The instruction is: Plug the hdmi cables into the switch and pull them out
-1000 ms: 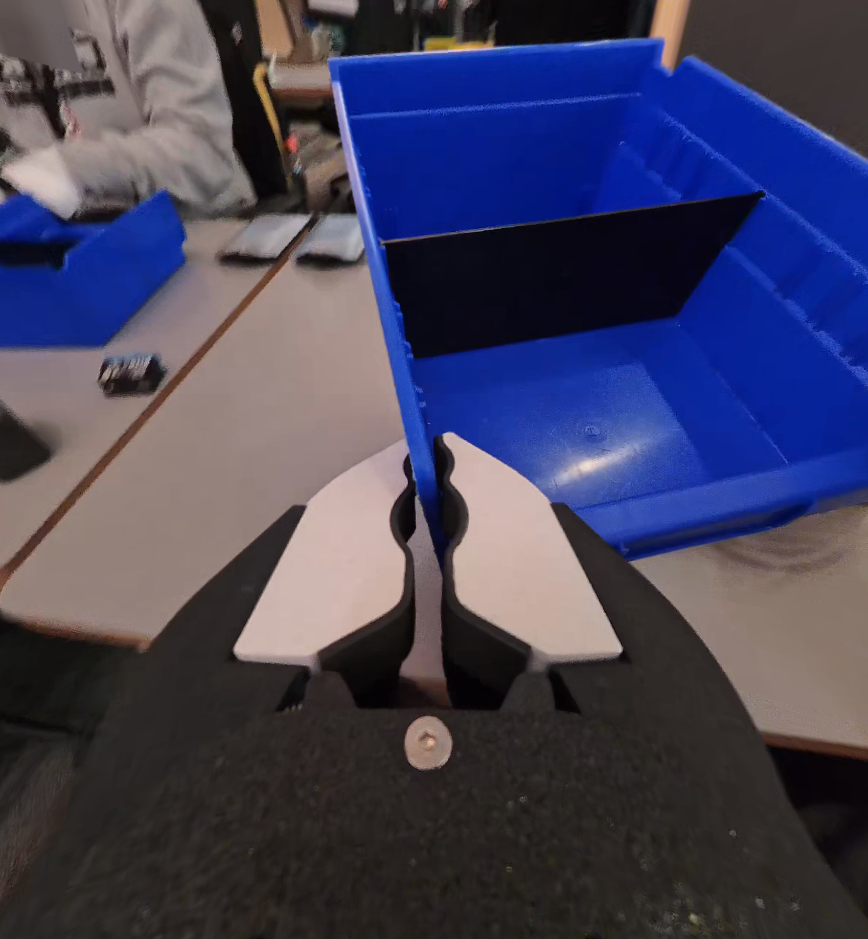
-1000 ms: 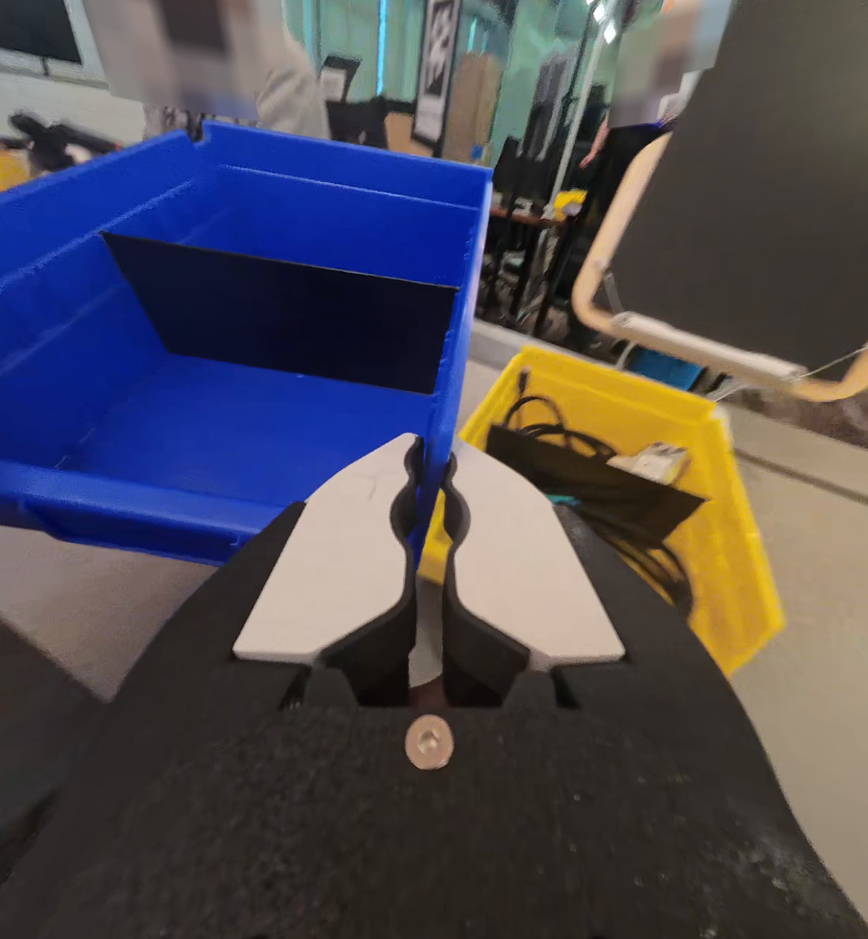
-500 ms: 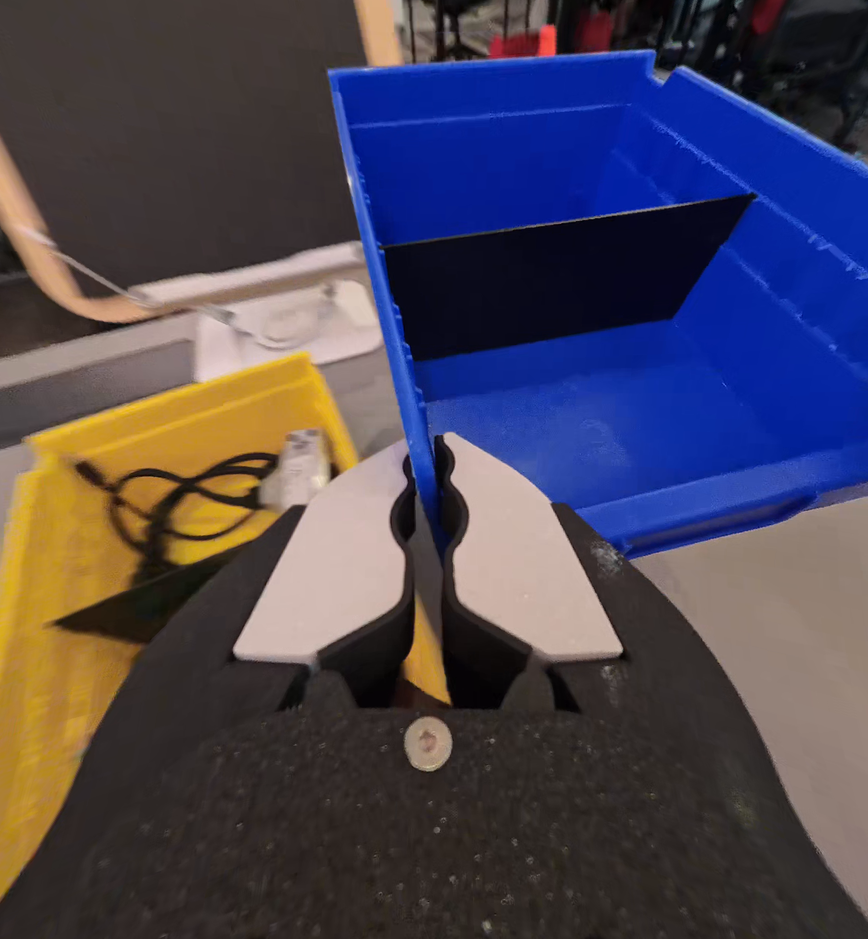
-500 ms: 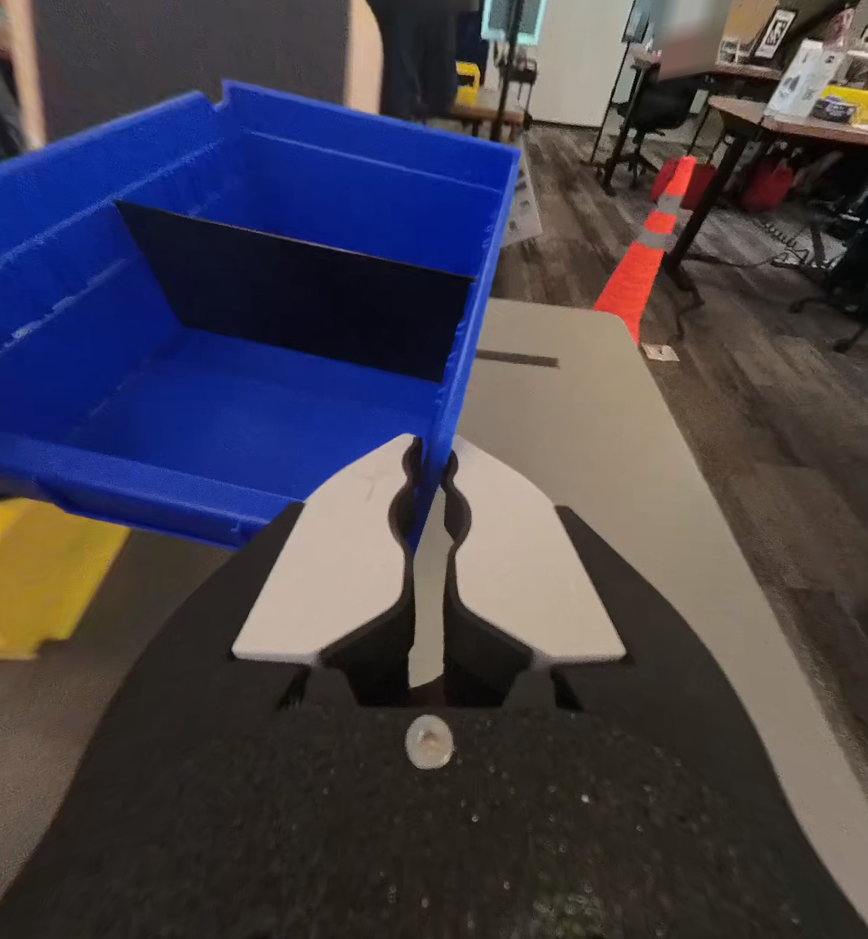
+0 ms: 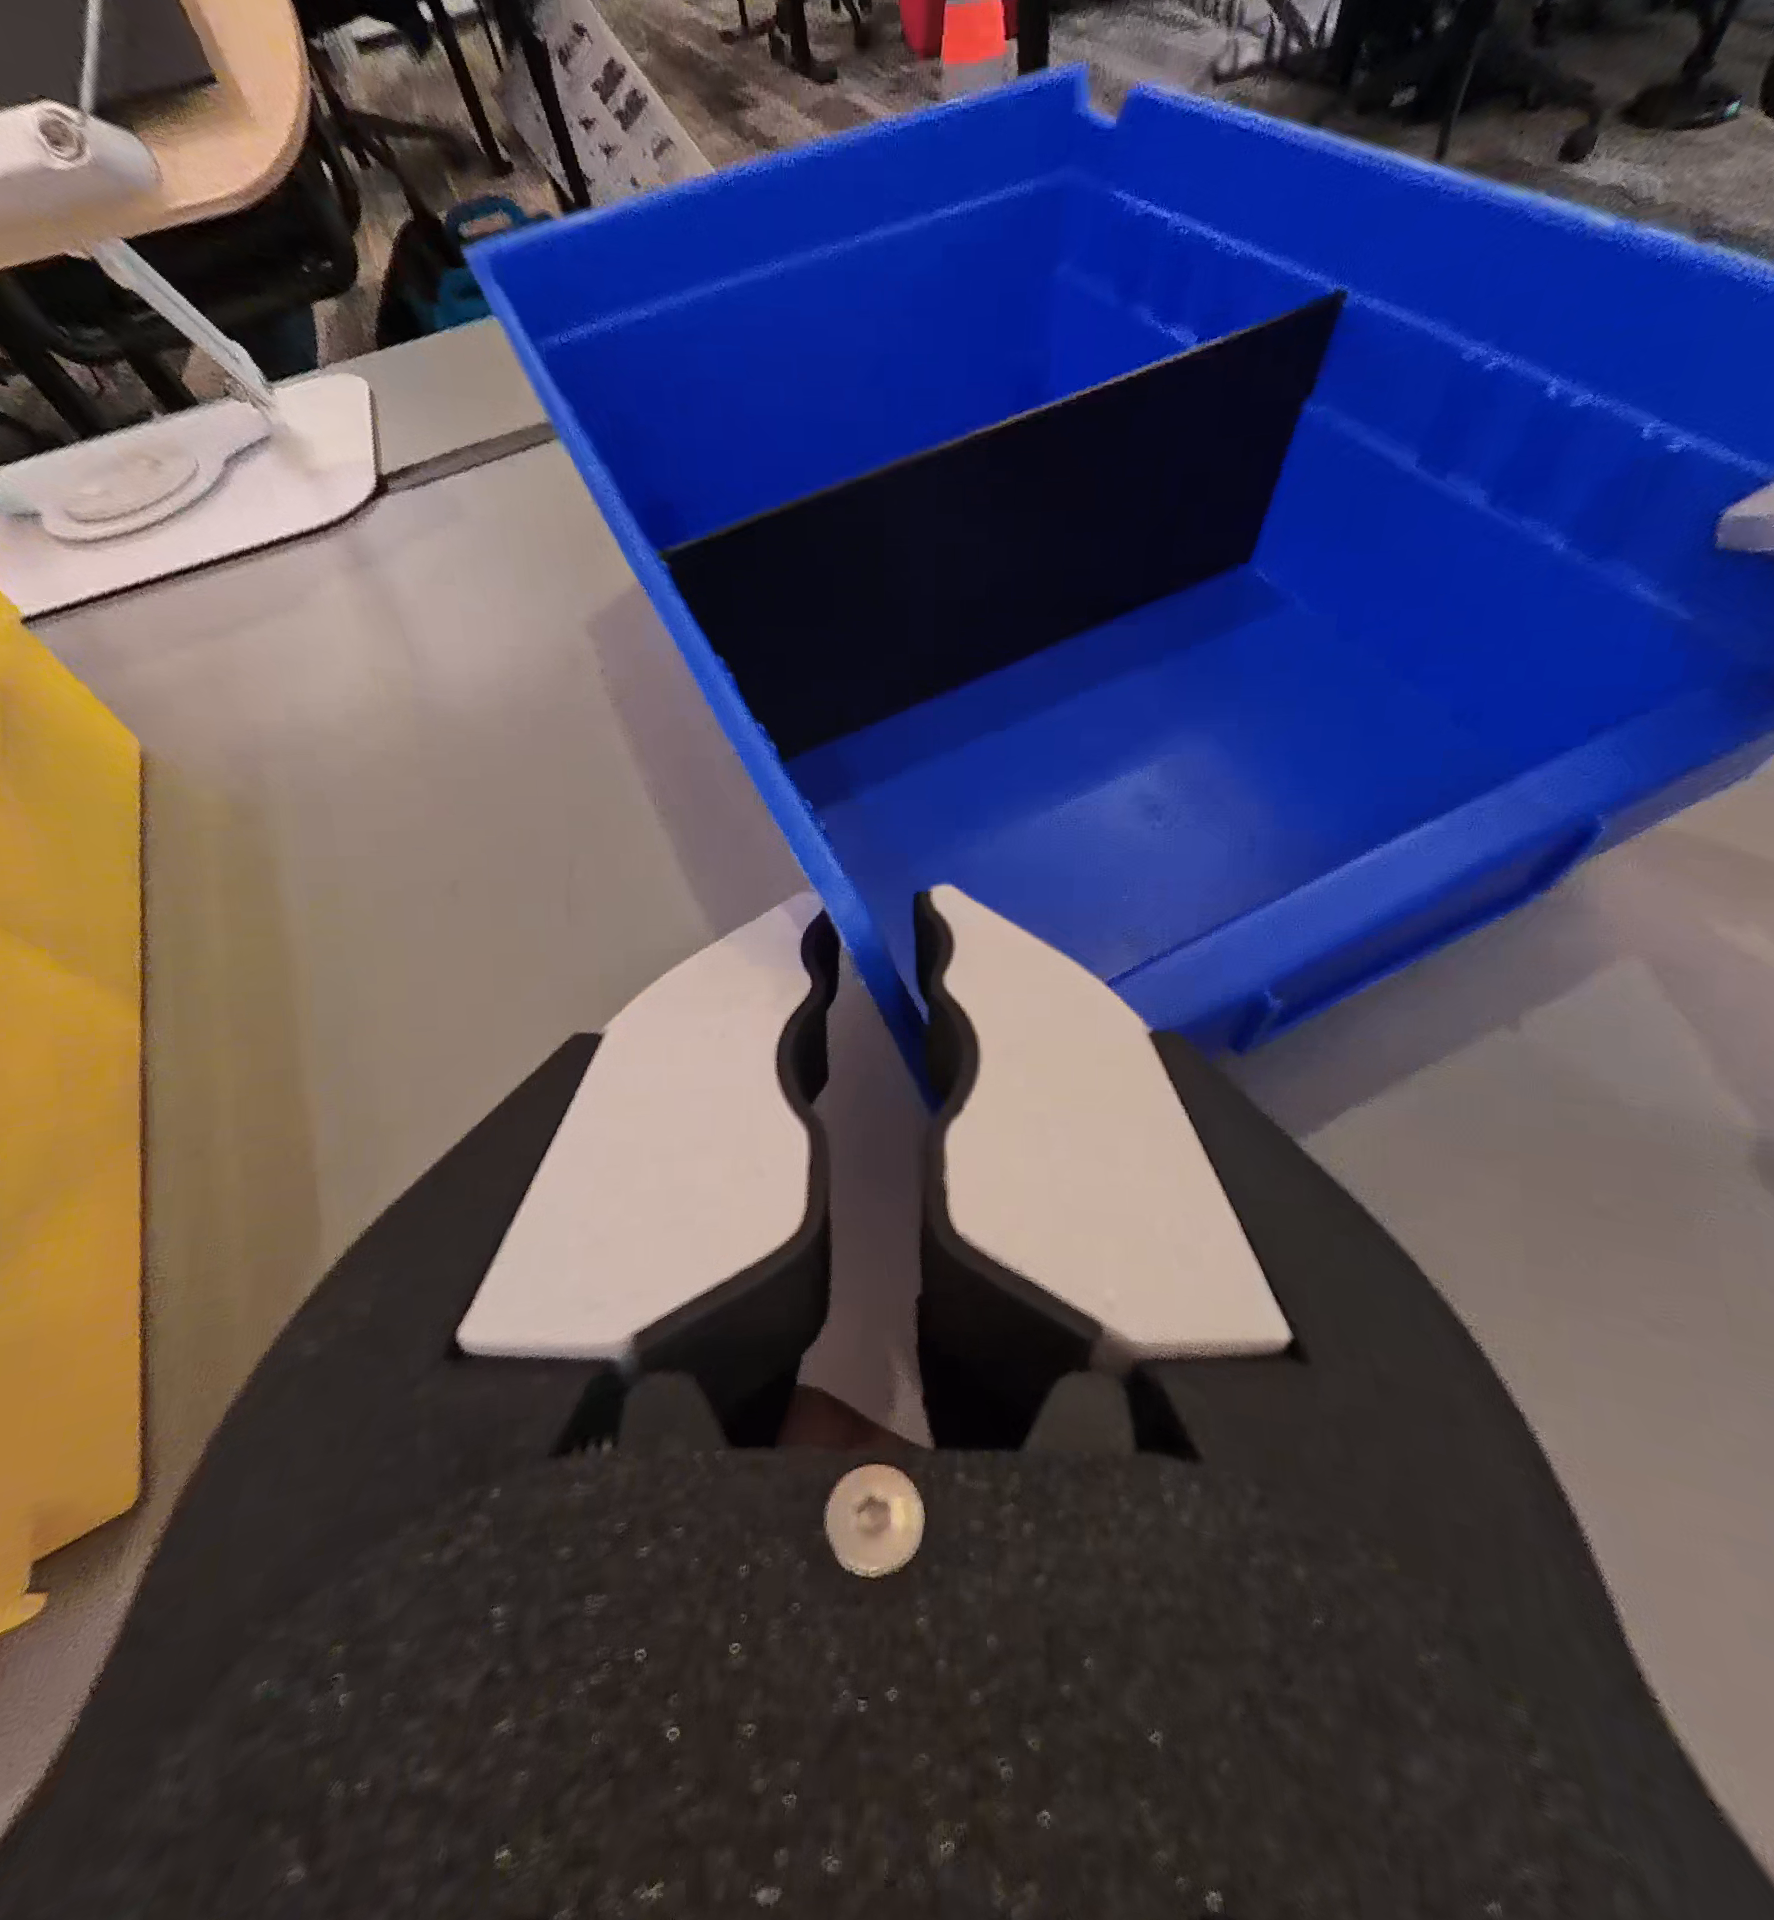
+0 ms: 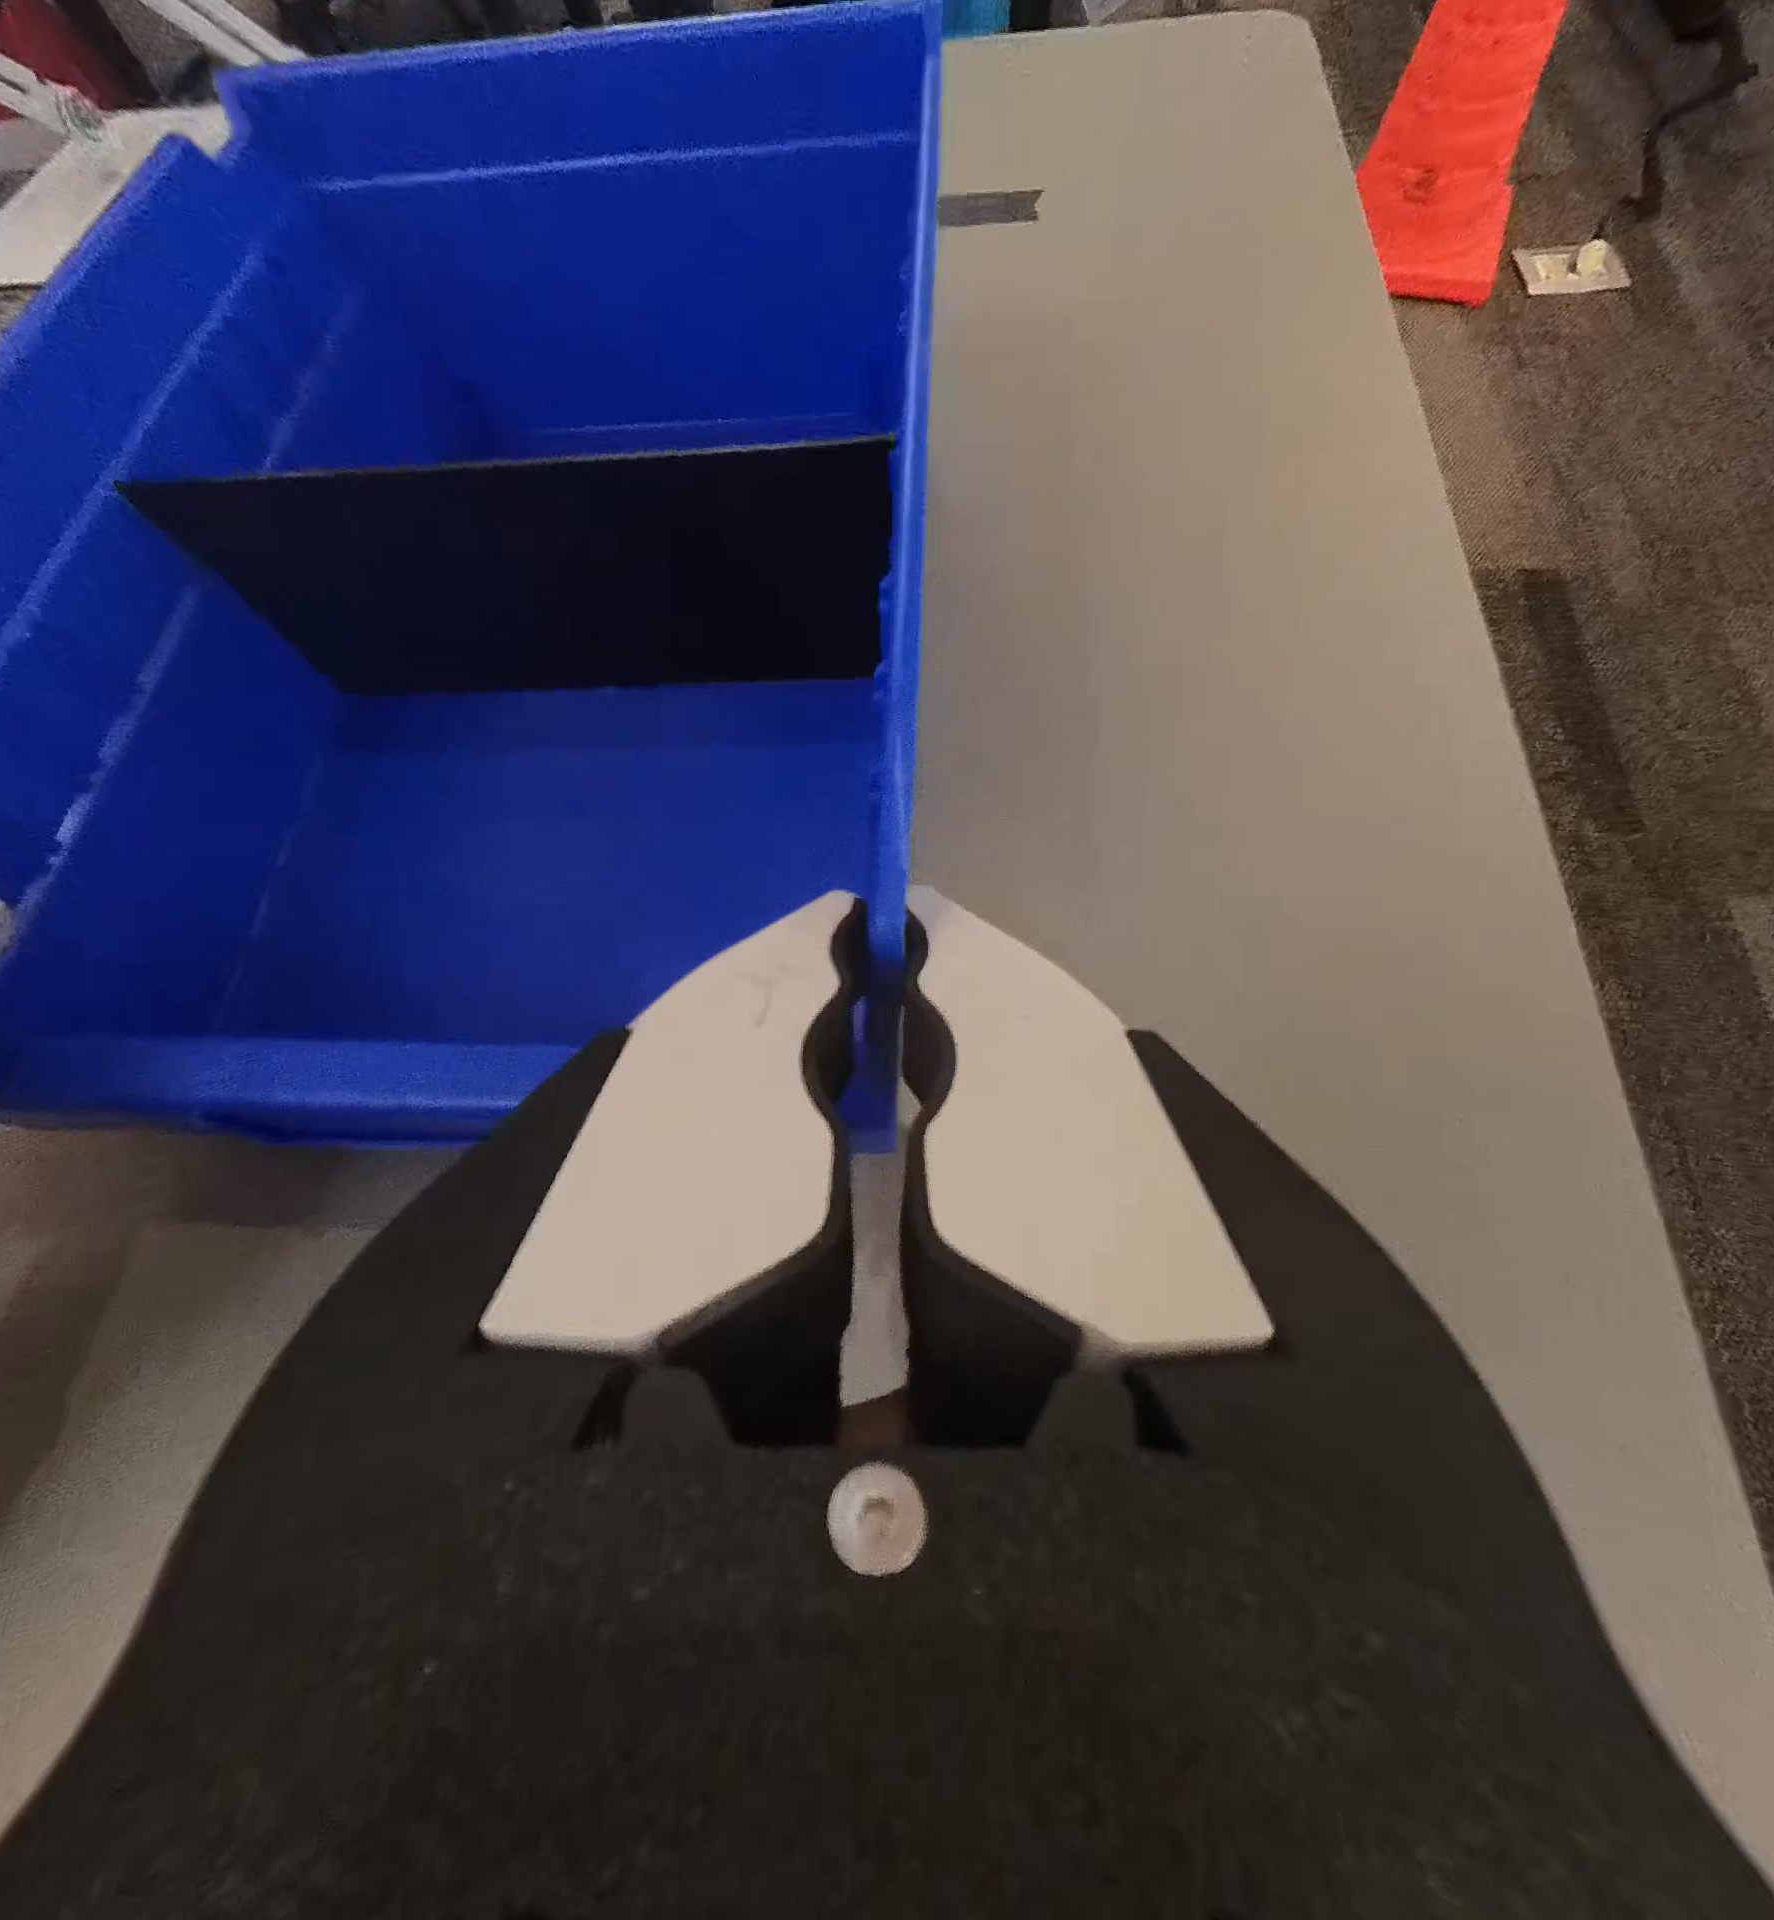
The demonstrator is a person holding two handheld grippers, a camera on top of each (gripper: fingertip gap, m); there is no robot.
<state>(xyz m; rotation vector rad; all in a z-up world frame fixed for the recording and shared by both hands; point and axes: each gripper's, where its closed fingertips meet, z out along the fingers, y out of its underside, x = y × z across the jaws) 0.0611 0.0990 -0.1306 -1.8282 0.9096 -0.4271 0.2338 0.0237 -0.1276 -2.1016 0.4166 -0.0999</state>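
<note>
meanwhile the blue bin has swung away from the yellow bin onto bare table. the left gripper has slackened at its left wall; the right gripper pinches the right wall. no cables, switch or legible writing on the bin show.

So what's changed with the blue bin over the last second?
The blue bin was carried sideways past the yellow bin, which went from its right to its left, and now sits low over the grey table. The left tool, shut on the wall before, now has a gap beside it. The right tool still grips its wall; the black divider is unmoved.
</note>
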